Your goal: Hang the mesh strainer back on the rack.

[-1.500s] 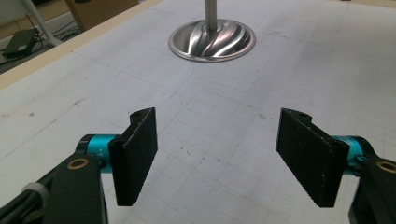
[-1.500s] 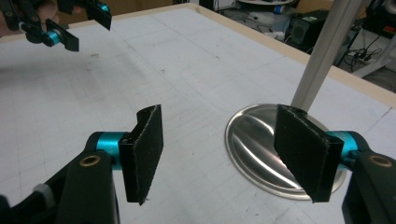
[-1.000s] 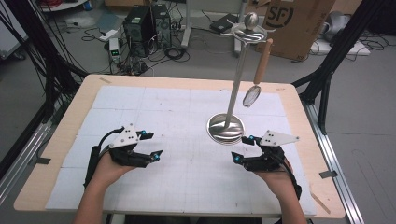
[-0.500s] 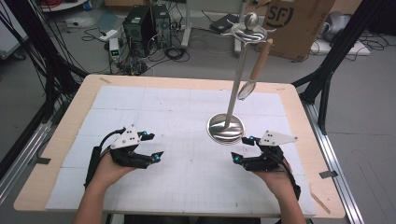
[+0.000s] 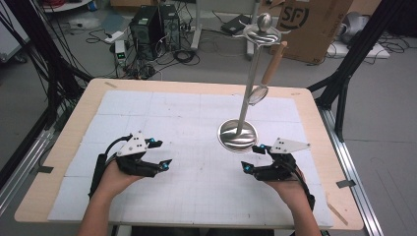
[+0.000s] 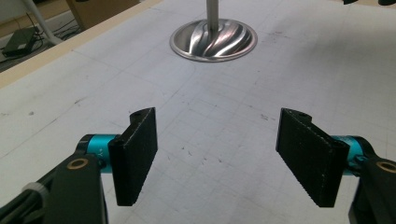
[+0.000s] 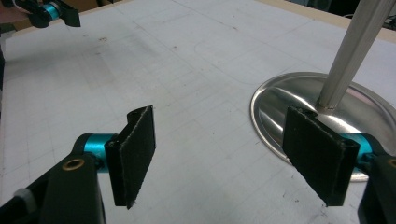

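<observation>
Both grippers rest on the gridded mat, left gripper and right gripper, jaws spread wide, empty. A small strainer (wooden handle) hangs from the metal stand; lifting it likely needs a steady upward unhooking.

Here's the room: a wooden counter under a white gridded mat, standing on a grey floor with black frame legs rising at both sides. Beyond the far edge, two dark computer towers sit among tangled black cables and a white power strip. Off to the right, a printed cardboard box rests on the floor.
</observation>
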`<control>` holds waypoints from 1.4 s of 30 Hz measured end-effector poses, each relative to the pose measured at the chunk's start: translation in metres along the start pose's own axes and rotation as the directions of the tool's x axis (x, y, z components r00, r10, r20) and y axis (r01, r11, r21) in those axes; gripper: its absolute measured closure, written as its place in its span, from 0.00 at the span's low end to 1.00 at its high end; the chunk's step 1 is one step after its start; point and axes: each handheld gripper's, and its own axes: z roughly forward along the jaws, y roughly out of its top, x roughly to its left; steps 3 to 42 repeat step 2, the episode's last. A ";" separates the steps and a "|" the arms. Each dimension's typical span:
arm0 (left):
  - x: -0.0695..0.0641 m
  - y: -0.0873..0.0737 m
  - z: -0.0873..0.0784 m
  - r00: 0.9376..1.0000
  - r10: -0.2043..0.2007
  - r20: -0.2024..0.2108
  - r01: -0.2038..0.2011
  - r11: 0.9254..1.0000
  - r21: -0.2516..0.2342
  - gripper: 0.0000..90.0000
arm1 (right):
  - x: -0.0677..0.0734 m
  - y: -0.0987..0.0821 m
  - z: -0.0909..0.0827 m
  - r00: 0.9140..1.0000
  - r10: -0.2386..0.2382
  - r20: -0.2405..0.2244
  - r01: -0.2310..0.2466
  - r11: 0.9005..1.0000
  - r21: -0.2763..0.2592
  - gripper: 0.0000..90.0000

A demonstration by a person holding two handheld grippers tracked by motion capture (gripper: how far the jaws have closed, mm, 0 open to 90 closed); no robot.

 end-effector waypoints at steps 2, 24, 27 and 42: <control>0.000 0.000 0.000 1.000 0.001 0.000 -0.001 1.000 -0.001 0.33 | 0.000 0.000 0.000 1.000 0.005 -0.002 -0.005 1.000 0.002 0.29; 0.000 0.000 0.000 1.000 0.001 0.000 -0.001 1.000 -0.001 0.33 | 0.000 0.000 0.000 1.000 0.005 -0.002 -0.005 1.000 0.002 0.29; 0.000 0.000 0.000 1.000 0.001 0.000 -0.001 1.000 -0.001 0.33 | 0.000 0.000 0.000 1.000 0.005 -0.002 -0.005 1.000 0.002 0.29; 0.000 0.000 0.000 1.000 0.001 0.000 -0.001 1.000 -0.001 0.33 | 0.000 0.000 0.000 1.000 0.005 -0.002 -0.005 1.000 0.002 0.29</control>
